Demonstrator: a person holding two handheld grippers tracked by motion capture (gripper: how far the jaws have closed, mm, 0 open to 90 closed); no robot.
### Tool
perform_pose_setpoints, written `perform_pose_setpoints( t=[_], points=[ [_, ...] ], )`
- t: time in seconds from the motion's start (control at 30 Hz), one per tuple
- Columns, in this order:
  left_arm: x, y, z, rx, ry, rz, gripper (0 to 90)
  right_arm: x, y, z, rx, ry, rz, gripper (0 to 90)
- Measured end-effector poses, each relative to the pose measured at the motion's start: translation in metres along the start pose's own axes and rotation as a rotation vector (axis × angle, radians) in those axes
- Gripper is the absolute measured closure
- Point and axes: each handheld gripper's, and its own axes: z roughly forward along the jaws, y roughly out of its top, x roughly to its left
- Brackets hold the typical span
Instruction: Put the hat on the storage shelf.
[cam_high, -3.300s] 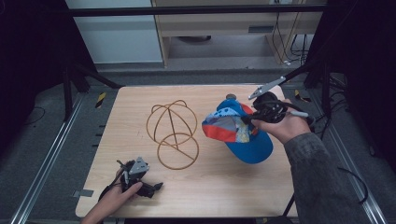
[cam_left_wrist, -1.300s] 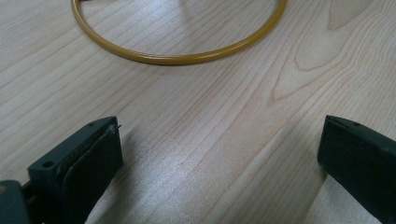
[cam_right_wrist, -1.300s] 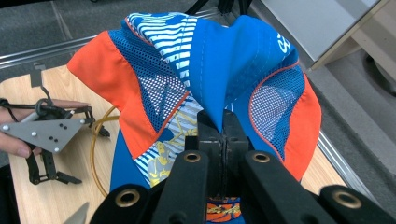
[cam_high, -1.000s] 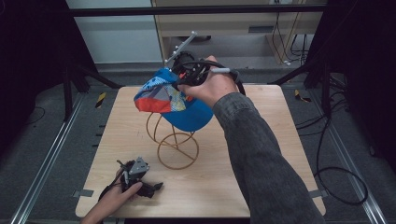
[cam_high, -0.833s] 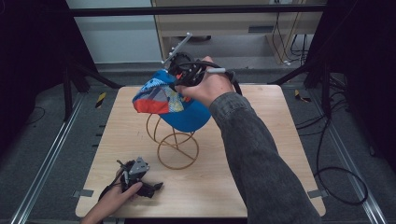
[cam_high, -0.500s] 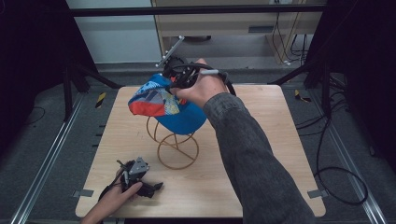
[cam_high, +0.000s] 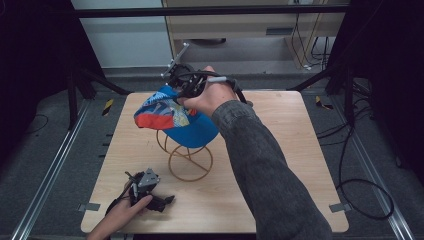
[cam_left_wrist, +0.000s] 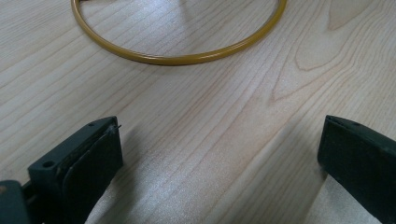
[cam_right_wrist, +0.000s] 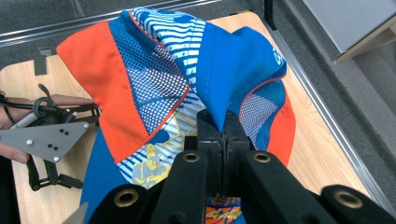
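While the right gripper (cam_right_wrist: 223, 122) has its jaws pinched tight on a fold of the cap (cam_right_wrist: 187, 79), fabric bunches up from the pinch point in the right gripper view. Cap is blue with orange mesh panels and striped print. In the high view the right gripper (cam_high: 181, 86) sits at the far side of the table (cam_high: 280, 165), the right hand (cam_high: 212, 95) wrapped around it, grey sleeve (cam_high: 265, 175) running down to the bottom edge. Cap (cam_high: 175, 117) hangs over the top of the gold wire stand (cam_high: 190, 160), covering its upper part; stand's round base ring rests on the wood, mid-table.

Left gripper (cam_left_wrist: 219, 154): jaws spread wide apart, nothing between them, low over bare wood, base ring (cam_left_wrist: 187, 58) of the stand just ahead. High view puts the left gripper (cam_high: 147, 192) at the near left corner, left hand (cam_high: 125, 212) on it, well apart from the stand.
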Motion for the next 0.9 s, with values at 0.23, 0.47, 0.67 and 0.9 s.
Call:
perform_pose_setpoints(
  t=[0.23, 0.47, 0.67, 0.9],
  points=[
    [0.000, 0.000, 0.000, -0.002, 0.001, 0.002, 0.0, 0.005, 0.001, 0.009, 0.029, 0.021, -0.010, 88.1],
    [0.000, 0.000, 0.000, -0.002, 0.001, 0.002, 0.0, 0.007, -0.001, 0.016, 0.029, 0.041, -0.008, 88.0],
    [0.000, 0.000, 0.000, -0.001, -0.001, 0.001, 0.0, 0.008, -0.003, 0.017, 0.028, 0.049, -0.008, 87.2],
    [0.000, 0.000, 0.000, -0.001, -0.002, 0.002, 0.0, 0.008, -0.007, 0.017, 0.029, 0.054, 0.002, 85.2]
  ],
)
